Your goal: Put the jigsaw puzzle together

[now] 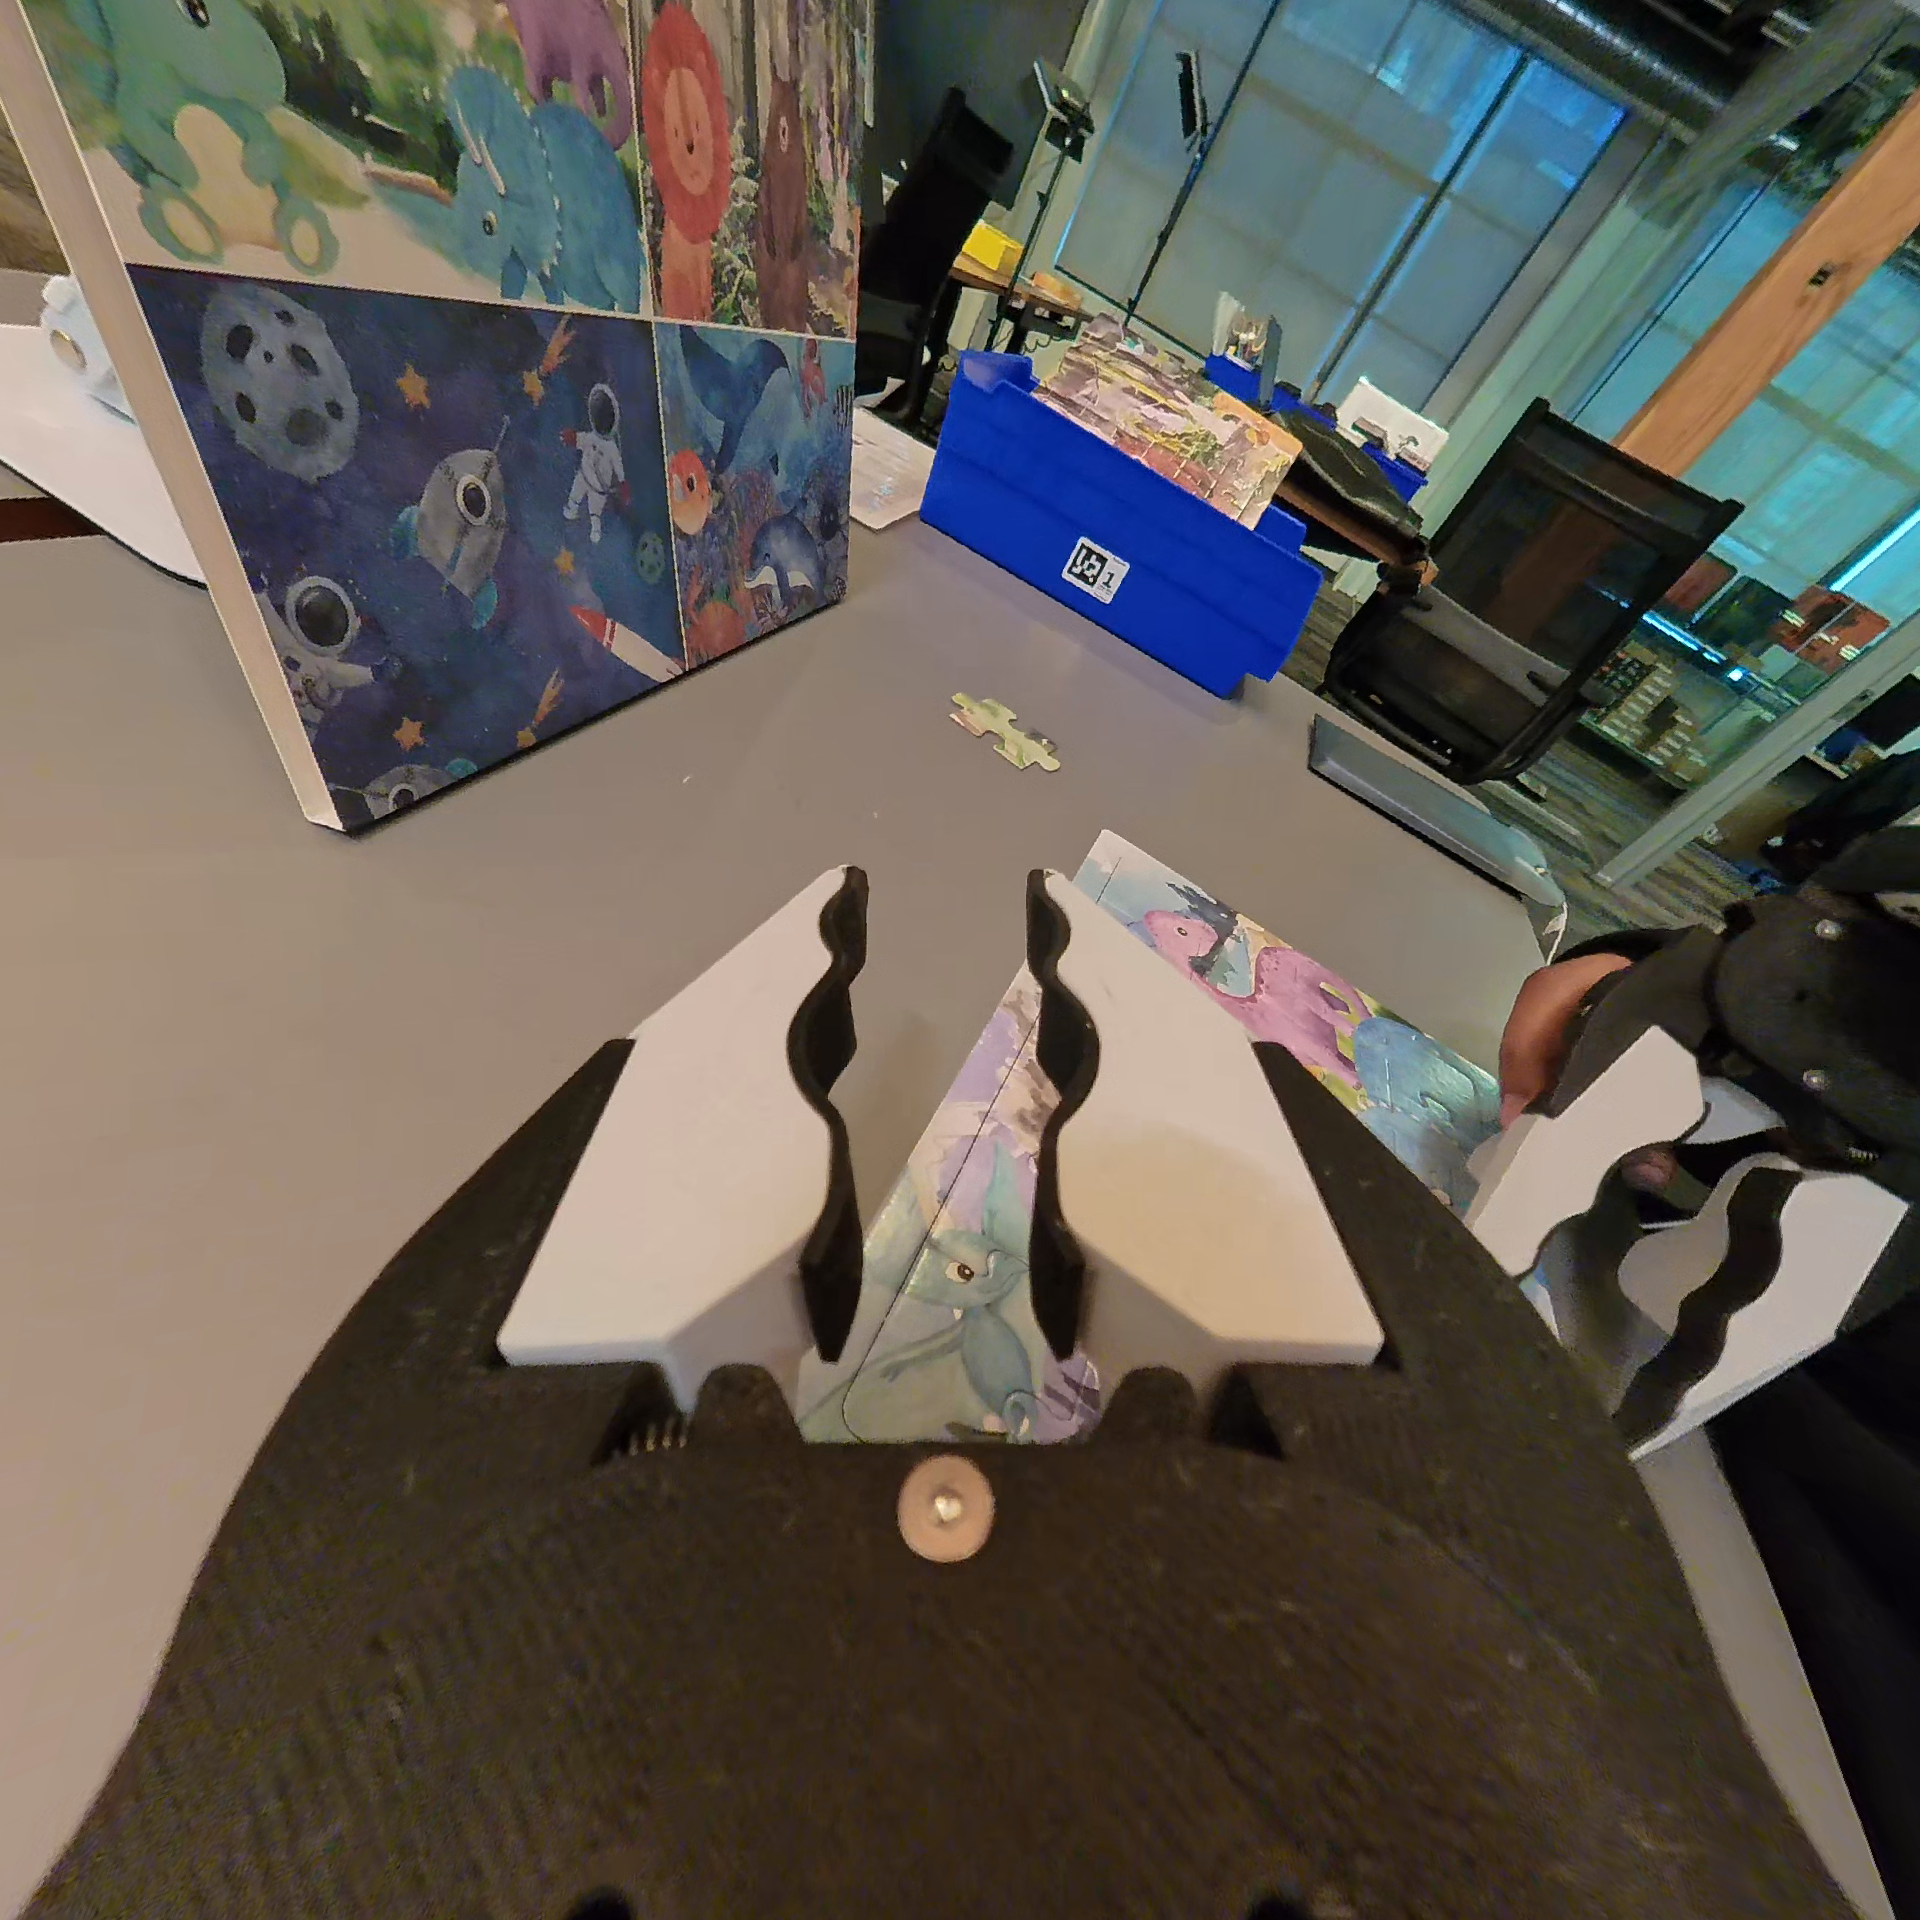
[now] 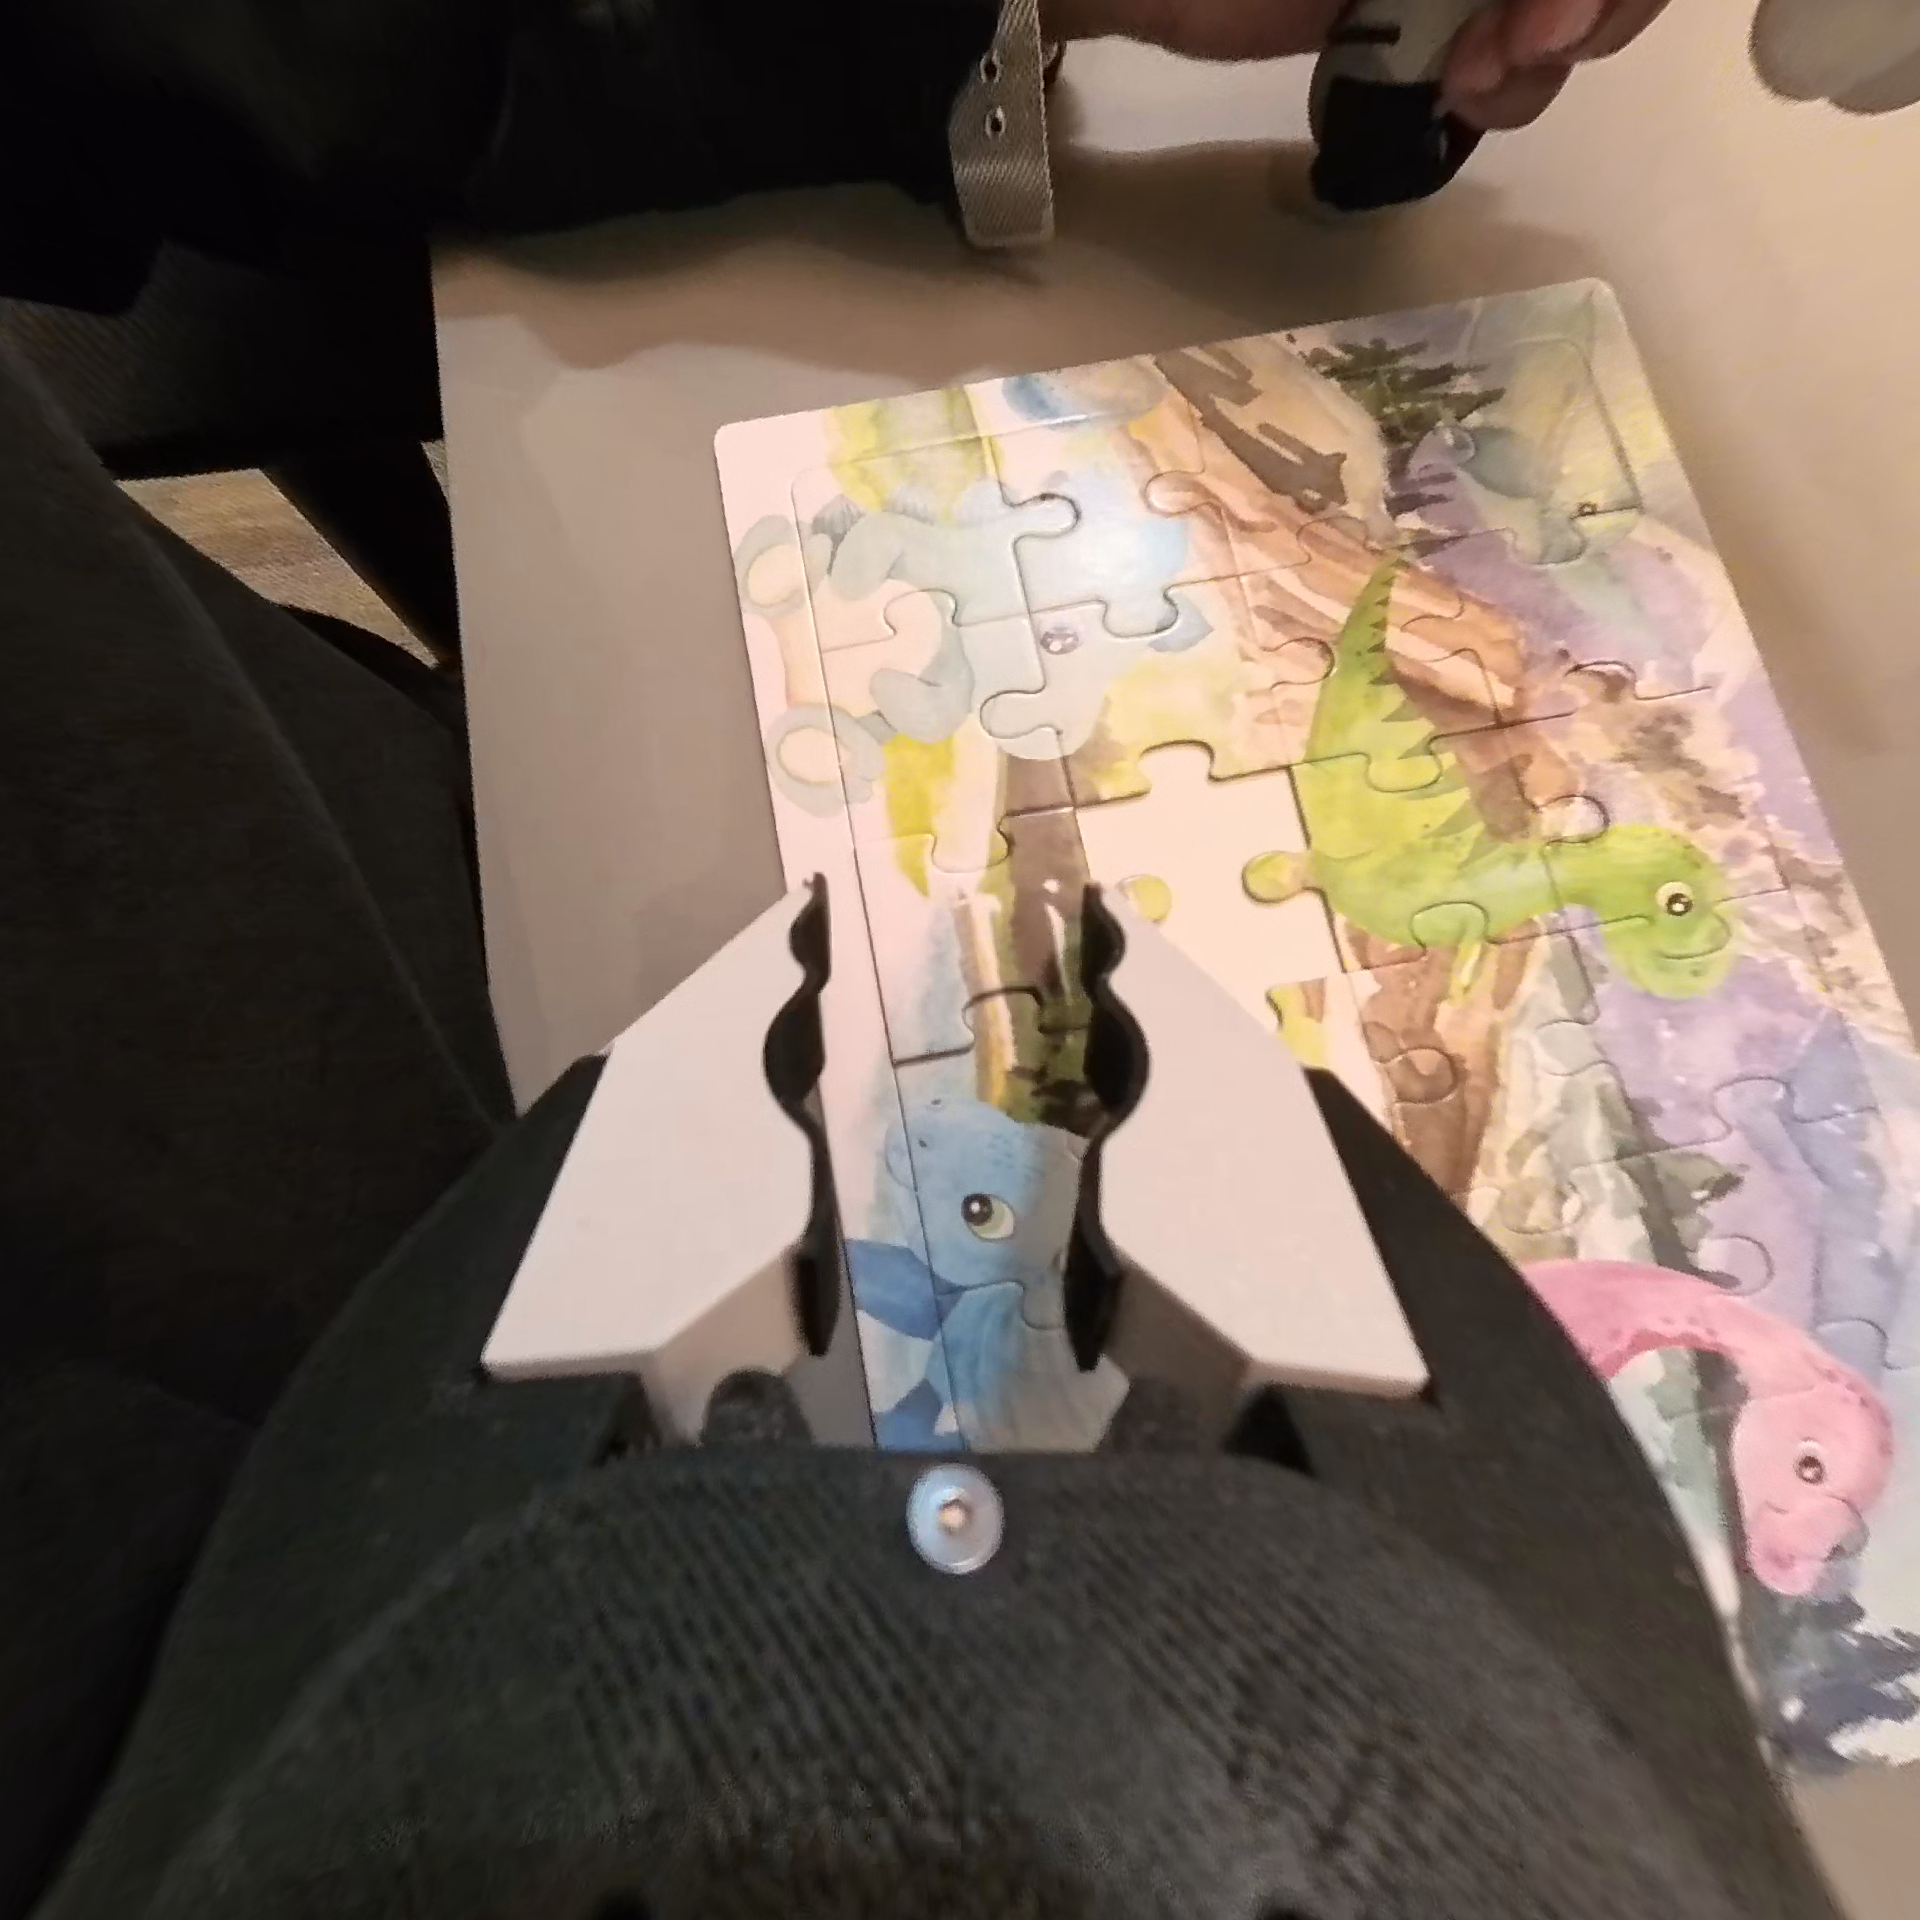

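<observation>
The dinosaur jigsaw puzzle (image 2: pixel 1455 831) lies flat in its white frame on the table, with one empty white slot (image 2: pixel 1184 852) near its middle. My right gripper (image 2: pixel 951 904) is open and empty, just above the puzzle's near left part, short of the slot. A loose green puzzle piece (image 1: pixel 1003 732) lies on the grey table, ahead of my left gripper (image 1: pixel 945 894). That gripper is open and empty above the puzzle's (image 1: pixel 1299 997) corner. The right gripper (image 1: pixel 1714 1247) also shows at the right of the left wrist view.
The puzzle box (image 1: pixel 468 416) with animal and space pictures stands upright at the far left. A blue bin (image 1: pixel 1122 540) holding another puzzle sits behind the loose piece. The table edge runs close on the right. A hand (image 2: pixel 1507 42) shows at the top of the right wrist view.
</observation>
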`<state>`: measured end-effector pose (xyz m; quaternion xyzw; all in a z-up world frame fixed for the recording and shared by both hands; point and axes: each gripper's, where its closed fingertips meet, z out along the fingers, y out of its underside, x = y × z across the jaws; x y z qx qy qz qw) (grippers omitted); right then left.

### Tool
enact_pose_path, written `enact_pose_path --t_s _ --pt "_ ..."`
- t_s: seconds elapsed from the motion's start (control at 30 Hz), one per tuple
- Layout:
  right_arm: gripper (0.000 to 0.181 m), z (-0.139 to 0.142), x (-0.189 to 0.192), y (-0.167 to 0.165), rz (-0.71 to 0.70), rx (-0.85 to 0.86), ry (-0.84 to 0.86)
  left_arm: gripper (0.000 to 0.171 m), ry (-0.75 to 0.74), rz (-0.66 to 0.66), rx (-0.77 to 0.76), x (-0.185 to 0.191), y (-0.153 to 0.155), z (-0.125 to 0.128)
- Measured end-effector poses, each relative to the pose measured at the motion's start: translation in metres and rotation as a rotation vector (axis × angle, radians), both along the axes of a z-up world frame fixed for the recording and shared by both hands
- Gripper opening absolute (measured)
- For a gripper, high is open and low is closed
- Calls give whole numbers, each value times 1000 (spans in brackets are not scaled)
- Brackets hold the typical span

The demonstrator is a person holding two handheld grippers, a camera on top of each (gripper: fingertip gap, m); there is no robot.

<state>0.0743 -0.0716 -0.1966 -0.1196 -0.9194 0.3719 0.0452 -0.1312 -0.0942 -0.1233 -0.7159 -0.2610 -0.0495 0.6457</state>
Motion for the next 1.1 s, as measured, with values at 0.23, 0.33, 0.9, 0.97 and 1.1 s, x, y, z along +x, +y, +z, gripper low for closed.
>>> enact_pose_path --t_s 0.23,0.33,0.9,0.97,1.1 --pt "28 -7 -9 2 -34 -19 -18 29 -3 -1 -3 0 0 -2" --pt "27 -4 -8 1 -24 -21 -7 29 -5 0 -2 -1 0 -2" --pt "16 4 -2 13 -26 -60 14 29 -7 -1 -4 0 0 -3" --pt "22 -10 -5 21 -29 25 24 29 -10 -2 -2 0 0 -3" --pt "22 -10 -2 16 -9 -2 9 29 -9 0 -7 -1 0 -4"
